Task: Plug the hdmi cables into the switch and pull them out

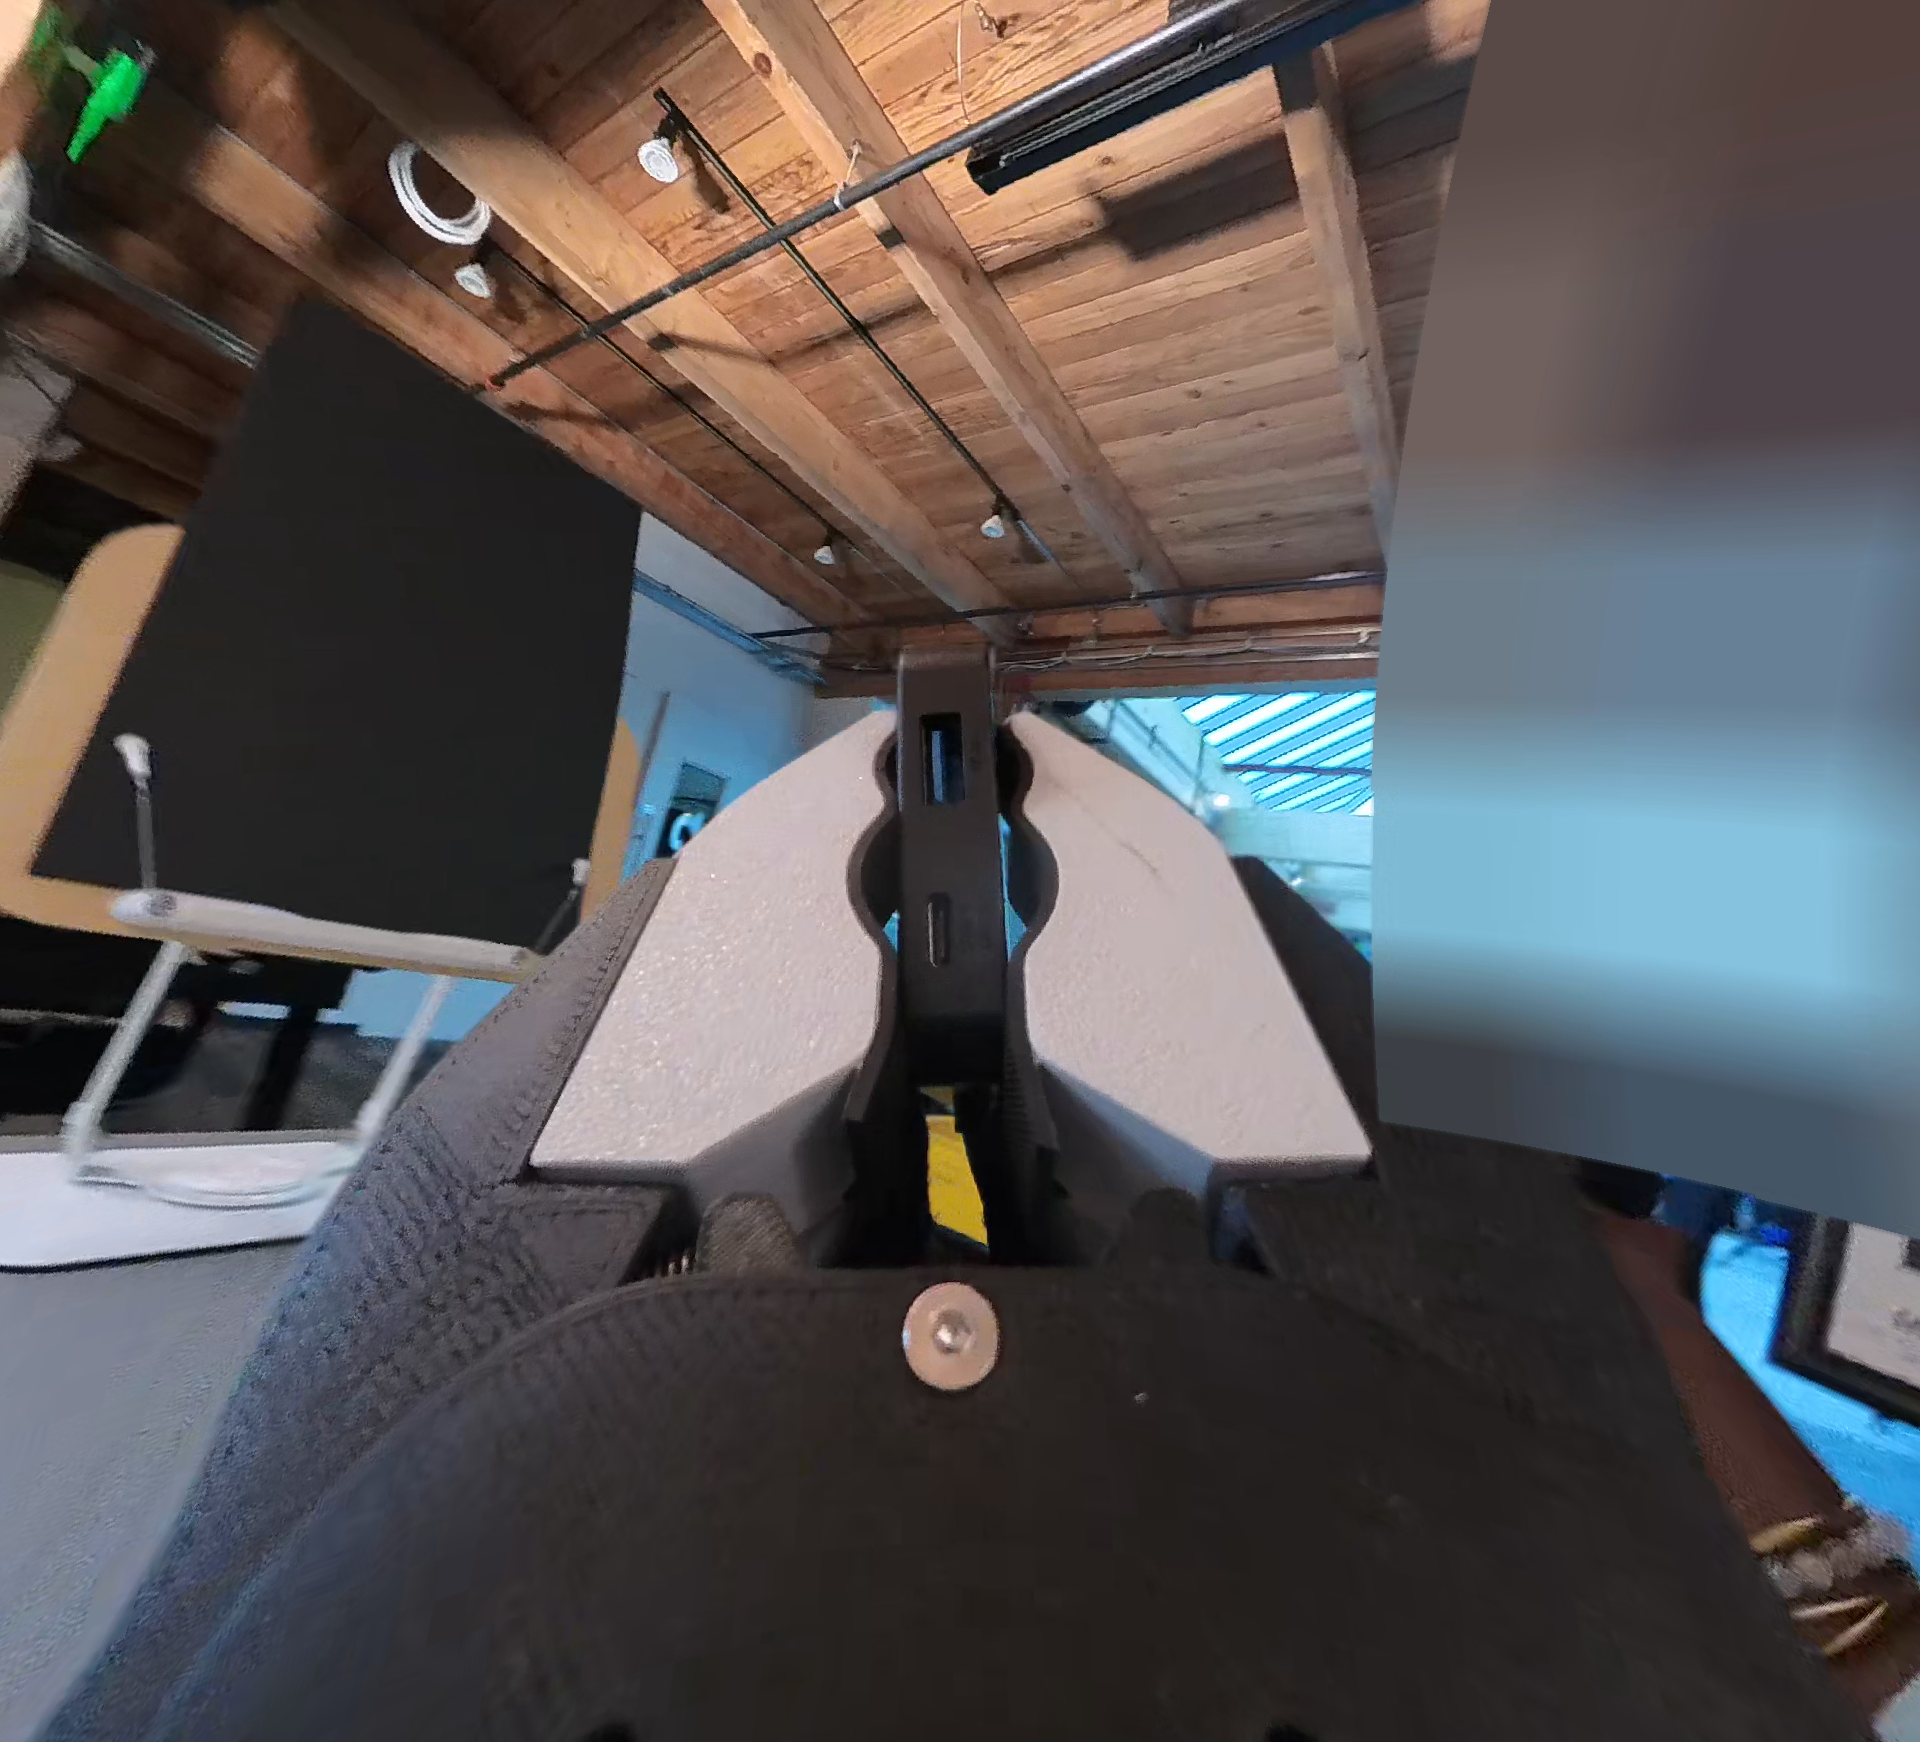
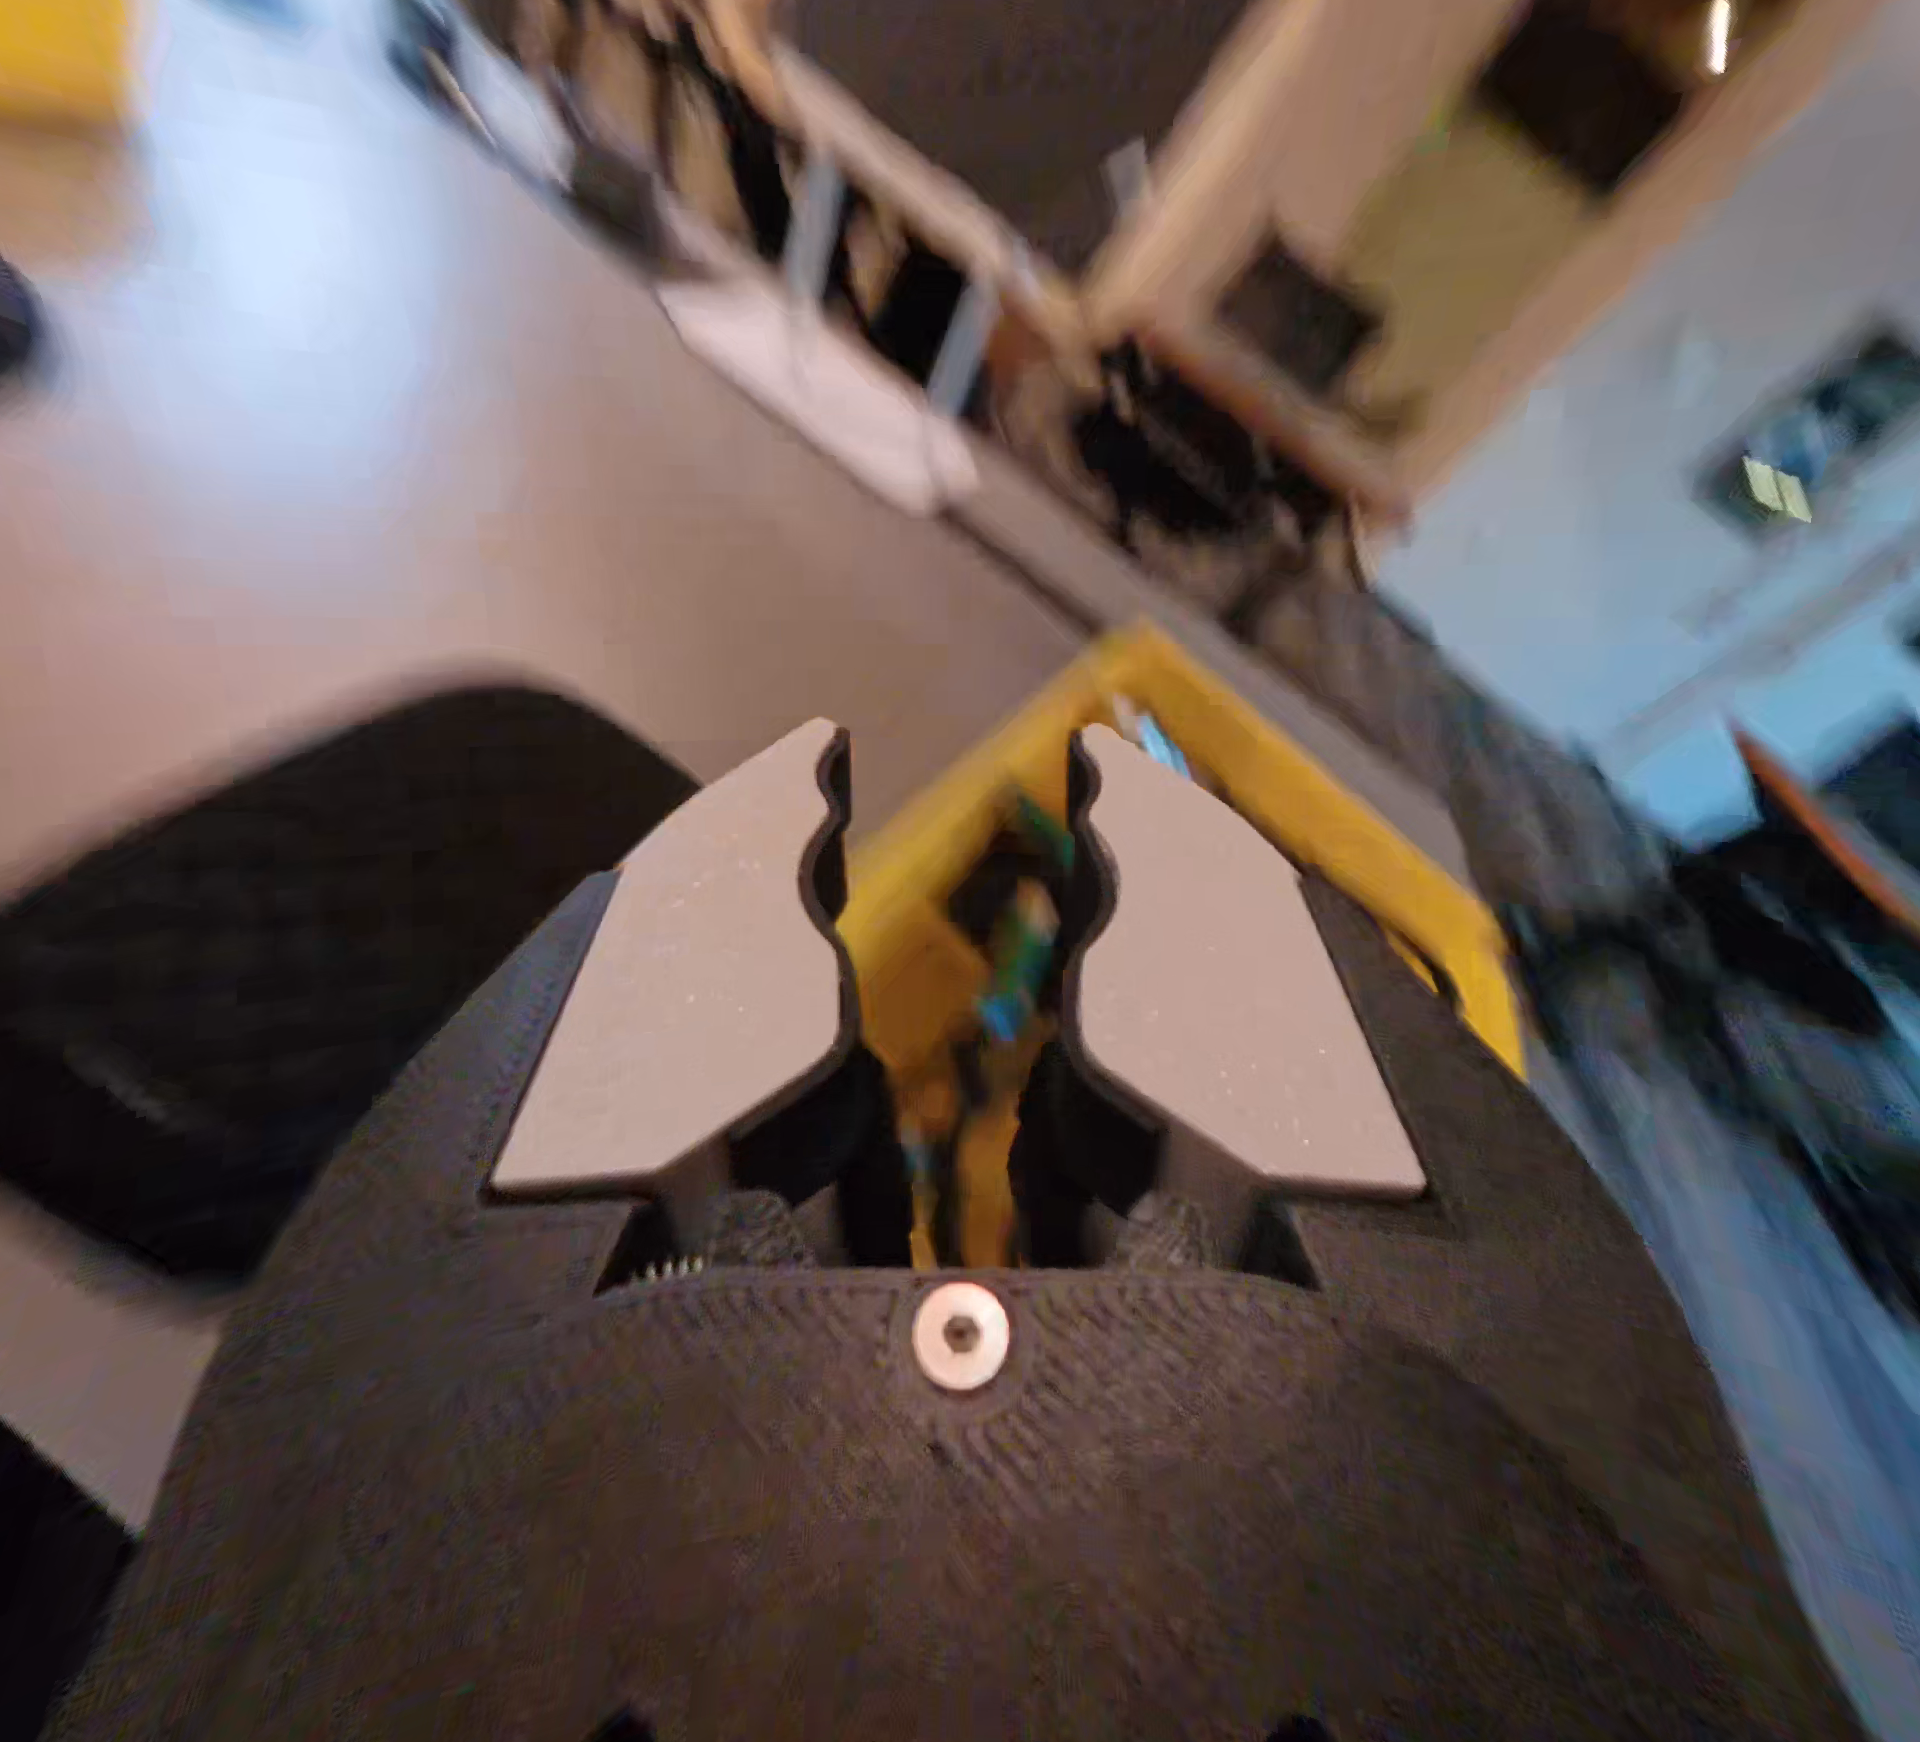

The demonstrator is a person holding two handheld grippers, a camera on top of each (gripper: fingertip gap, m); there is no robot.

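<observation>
My left claw is clamped on the black switch, edge-on between my pads, its ports facing me. My right claw stands parted, empty, above a yellow frame; view blurred.

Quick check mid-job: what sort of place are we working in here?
Probably a workshop or lab in a loft-style building: wooden beam ceiling with track lights, a grey table, and a yellow 3D-printed frame ahead of the right gripper.
</observation>
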